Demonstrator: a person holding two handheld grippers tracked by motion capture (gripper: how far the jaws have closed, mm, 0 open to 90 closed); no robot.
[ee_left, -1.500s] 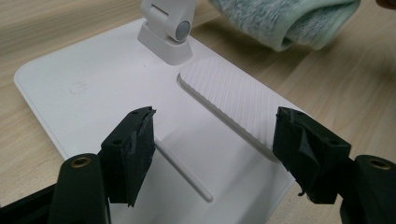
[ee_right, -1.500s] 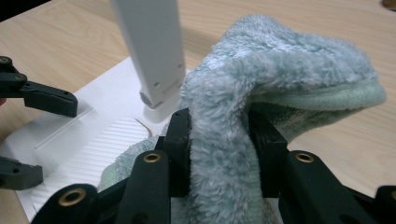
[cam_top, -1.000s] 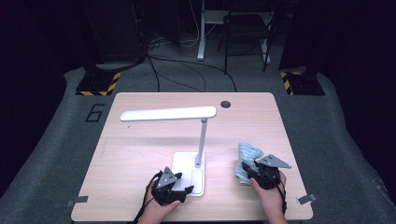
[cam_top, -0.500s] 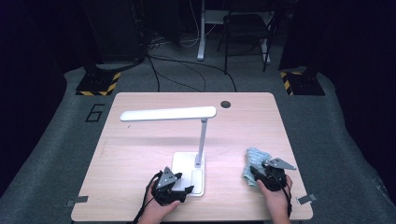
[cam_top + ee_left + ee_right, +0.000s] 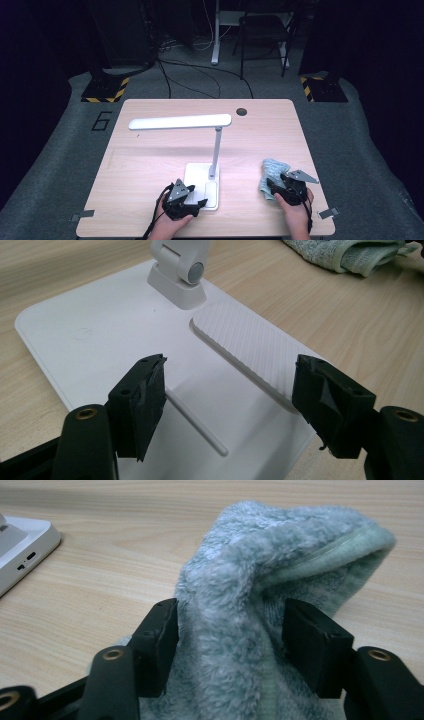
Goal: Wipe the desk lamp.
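Table: pale wood desk (image 5: 150, 165), dark room behind.
Towel (image 5: 260, 580): bunched at the right front edge, between the right gripper (image 5: 227, 630)'s just-opening jaws.
Left gripper (image 5: 227, 400): open over the lamp base (image 5: 100, 340).

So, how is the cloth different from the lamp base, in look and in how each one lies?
The cloth is fluffy, pale blue-green and crumpled into a soft heap; the lamp base is a smooth, white, hard plate lying flat. The cloth sits between the right gripper's jaws, which have just been opening; the lamp base lies under the left gripper's open jaws. Both rest on the wooden table.
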